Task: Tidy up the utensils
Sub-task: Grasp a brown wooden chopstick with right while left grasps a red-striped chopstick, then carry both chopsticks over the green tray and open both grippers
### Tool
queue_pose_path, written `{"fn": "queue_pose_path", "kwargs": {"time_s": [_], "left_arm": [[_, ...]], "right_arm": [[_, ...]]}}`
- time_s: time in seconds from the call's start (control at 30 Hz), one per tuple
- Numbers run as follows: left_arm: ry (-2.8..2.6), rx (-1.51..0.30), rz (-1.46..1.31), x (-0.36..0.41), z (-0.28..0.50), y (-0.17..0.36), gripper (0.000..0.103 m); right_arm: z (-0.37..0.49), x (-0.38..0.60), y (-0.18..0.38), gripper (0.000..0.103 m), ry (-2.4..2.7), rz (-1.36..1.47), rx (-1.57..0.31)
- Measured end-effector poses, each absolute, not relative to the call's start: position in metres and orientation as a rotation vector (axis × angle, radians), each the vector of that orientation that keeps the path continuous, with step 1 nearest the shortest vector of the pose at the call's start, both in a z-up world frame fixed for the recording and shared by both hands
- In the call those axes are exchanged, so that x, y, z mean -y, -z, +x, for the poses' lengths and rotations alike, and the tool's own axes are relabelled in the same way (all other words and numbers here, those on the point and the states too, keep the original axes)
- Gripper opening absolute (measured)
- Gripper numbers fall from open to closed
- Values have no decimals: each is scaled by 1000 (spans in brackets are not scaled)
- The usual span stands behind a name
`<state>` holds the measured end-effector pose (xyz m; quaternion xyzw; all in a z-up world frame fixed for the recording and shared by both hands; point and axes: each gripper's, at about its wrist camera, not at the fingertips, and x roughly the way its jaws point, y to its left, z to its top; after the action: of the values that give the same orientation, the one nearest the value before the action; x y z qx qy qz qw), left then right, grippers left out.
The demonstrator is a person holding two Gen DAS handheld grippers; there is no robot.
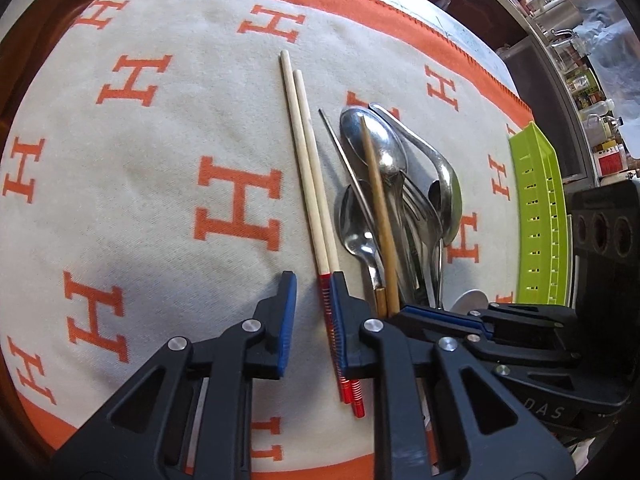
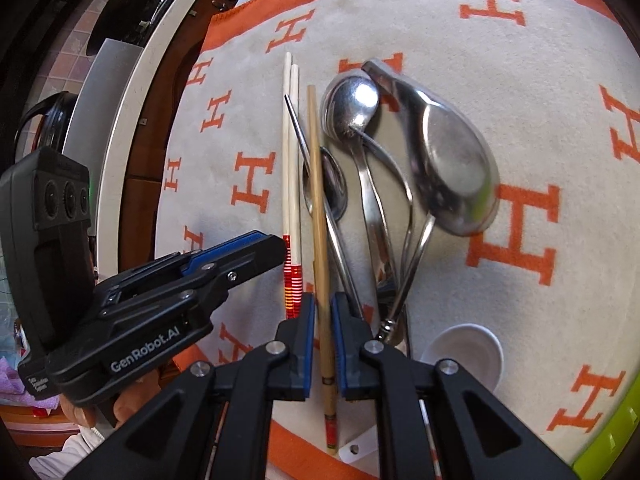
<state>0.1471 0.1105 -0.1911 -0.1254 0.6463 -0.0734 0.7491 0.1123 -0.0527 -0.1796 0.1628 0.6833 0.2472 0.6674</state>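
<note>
Fingers, left gripper (image 1: 312, 280): blue-padded, standing apart; the red-banded ends of the pale chopstick pair (image 1: 310, 176) lie between them, close against the right pad, with a clear gap to the left pad.

Fingers, right gripper (image 2: 323, 308): blue-padded, drawn close together around the brown bamboo chopstick (image 2: 320, 216); whether the pads press on it cannot be told.

Pale chopstick pair: two light wooden sticks side by side, running from near to far on the blanket (image 1: 160, 140), left of the metal pile.

Brown bamboo chopstick: single, lying across the left edge of the metal pile, its decorated end nearest the camera in the right wrist view.

Metal pile: several steel spoons (image 2: 352, 104), one large steel ladle-like spoon (image 2: 452, 168) on the right, a fork (image 1: 420, 208) and one thin metal chopstick (image 2: 298, 128) on the left, handles crossing and touching.

Blanket: cream with orange H letters and an orange border, covering the surface.

Green slotted tray (image 1: 536, 220): at the right edge of the blanket, well apart from the chopsticks.

White small cup (image 2: 464, 356): near side, just right of the spoon handles.
</note>
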Motion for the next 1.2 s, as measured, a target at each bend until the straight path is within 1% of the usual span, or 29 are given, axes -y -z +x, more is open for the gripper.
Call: {"fn": "queue_pose_path", "kwargs": {"time_s": [0.03,0.07,0.27,0.3,0.33,0.4,0.67,0.9,1.2], "left_arm": [[165,-1414,-272,-109,147,191,14],[169,-1415,-272,-108,149,192,14],[182,-1413,-259,-99,154,193,14],[185,-1414,-259,-99,154,193,12],[191,-1411,-267,-99,154,194,8],[205,-1414,-325,-101,155,197,4],[132,-1392,-352,-121,144,192,3],[143,-1376,-359,-135,130,176,3],[275,-1334,-306,-90,119,136,3]], "right_arm": [[112,54,178,10,-559,370,-1534],[112,54,178,7,-559,368,-1529],[109,56,167,6,-547,330,-1469],[110,55,166,6,-546,326,-1466],[110,55,165,6,-547,321,-1463],[110,53,166,6,-546,317,-1459],[112,49,166,6,-556,314,-1459],[112,47,163,6,-577,330,-1445],[105,69,145,6,-591,424,-1411]]}}
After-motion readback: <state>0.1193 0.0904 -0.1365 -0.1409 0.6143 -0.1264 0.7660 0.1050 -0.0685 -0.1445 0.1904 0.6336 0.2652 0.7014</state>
